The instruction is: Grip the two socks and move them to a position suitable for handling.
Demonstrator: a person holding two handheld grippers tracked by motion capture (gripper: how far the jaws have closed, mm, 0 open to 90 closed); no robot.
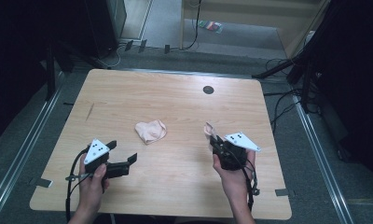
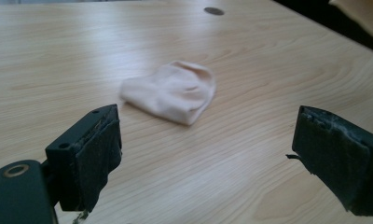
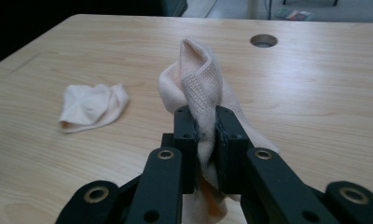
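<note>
A pale peach sock (image 1: 150, 131) (image 2: 171, 91) (image 3: 93, 107) lies crumpled near the middle of the wooden table (image 1: 175, 102). My right gripper (image 1: 216, 143) (image 3: 205, 127) is shut on a second peach sock (image 1: 209, 130) (image 3: 198, 79), whose free end sticks up past the jaws, right of the lying sock. My left gripper (image 1: 123, 152) (image 2: 208, 149) is open at the table's front left, its jaws pointing toward the lying sock with bare wood between them.
A round cable hole (image 1: 208, 89) (image 3: 263, 40) sits in the table's far right part. Cables and dark stands (image 1: 306, 70) crowd the floor to the right; a light wooden unit (image 1: 250, 23) stands beyond the far edge.
</note>
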